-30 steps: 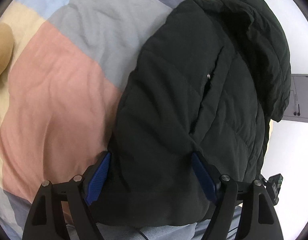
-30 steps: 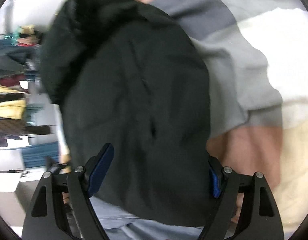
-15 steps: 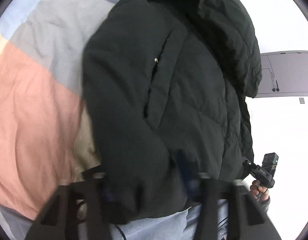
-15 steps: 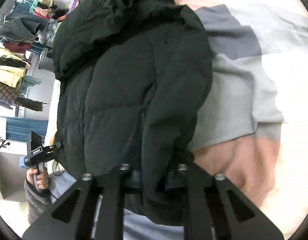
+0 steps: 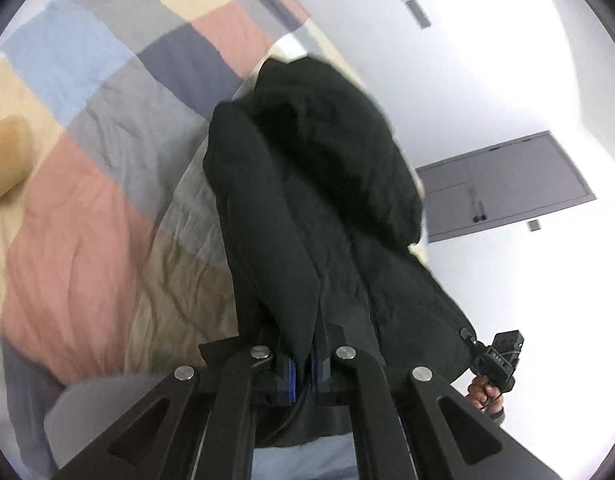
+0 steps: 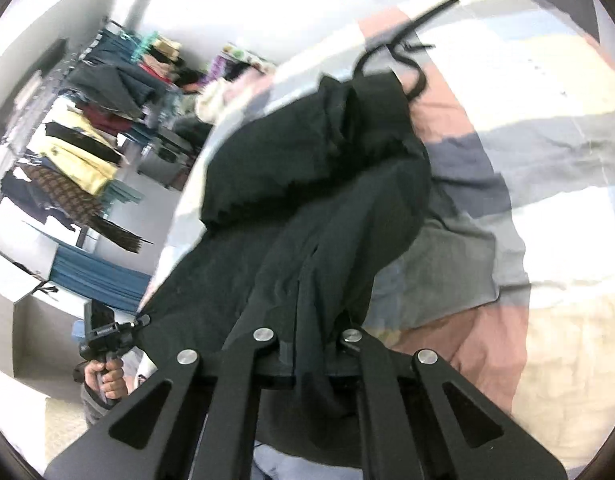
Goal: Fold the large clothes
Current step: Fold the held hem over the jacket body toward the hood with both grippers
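On the bed (image 5: 87, 216) lies a rumpled patchwork quilt in soft blocks of pink, grey, blue and cream, with a rounded tan cushion (image 5: 5, 160) at its left edge. Over the quilt's right side hangs the jacket (image 5: 307, 184), black, puffy and matte, quilted in wide padded panels; its hood end droops onto the bed while the near hem is lifted. The left gripper (image 5: 303, 364) has its blue-lined fingers pinched together on a fold of that hem, the cloth bunched into a narrow ridge between them. Beyond it, a hand (image 5: 485, 394) grips the other tool's handle, in front of a white wall with a flat grey door (image 5: 507, 188).

From the right wrist camera, a crowded rack of clothes (image 6: 79, 128) stands at the left. The right gripper (image 6: 307, 348) is likewise clamped tight on the jacket (image 6: 327, 184) hem, fabric spilling over its black arms. A thin black drawstring (image 6: 403, 46) curls off the far hood end.
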The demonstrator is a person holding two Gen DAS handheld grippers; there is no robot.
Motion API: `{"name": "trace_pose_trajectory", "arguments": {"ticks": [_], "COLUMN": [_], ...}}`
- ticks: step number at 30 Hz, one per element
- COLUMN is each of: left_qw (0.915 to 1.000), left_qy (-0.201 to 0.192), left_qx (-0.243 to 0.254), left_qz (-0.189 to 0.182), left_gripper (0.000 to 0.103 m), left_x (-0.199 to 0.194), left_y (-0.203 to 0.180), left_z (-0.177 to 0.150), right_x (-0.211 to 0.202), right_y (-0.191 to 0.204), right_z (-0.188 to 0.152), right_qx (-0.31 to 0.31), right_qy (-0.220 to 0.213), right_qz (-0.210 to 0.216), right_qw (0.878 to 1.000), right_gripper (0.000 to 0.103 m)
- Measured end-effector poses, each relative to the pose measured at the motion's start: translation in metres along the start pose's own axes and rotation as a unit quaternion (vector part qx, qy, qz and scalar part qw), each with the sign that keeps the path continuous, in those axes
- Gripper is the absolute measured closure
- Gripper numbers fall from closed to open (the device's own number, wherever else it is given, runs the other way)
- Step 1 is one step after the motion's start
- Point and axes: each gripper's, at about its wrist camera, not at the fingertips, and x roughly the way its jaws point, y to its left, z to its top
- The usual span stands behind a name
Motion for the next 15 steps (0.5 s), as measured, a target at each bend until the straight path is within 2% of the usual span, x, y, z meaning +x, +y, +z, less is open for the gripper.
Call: {"name": "trace_pose_trajectory", "arguments": {"ticks": [8,15], "left_qw": [0.9978,0.9948], "left_qy": [-0.051,-0.072], "left_qx": [0.012,0.055], "left_qz": [-0.041,-0.048], "left_gripper": [0.100,0.100], "left_x": [-0.086,-0.149], "left_y": [-0.016,-0.040], "left_z": [-0.051,-0.096], "right_x": [-0.065,-0.128], "right_y": [0.033,0.061], "right_z": [-0.043,-0.086], "right_qx": [-0.012,-0.027], "right_qy": [-0.034,-0.067], "right_qz": [0.030,0.049], "right_qw": [0.999,0.996], "right_gripper": [0.098,0.097]}}
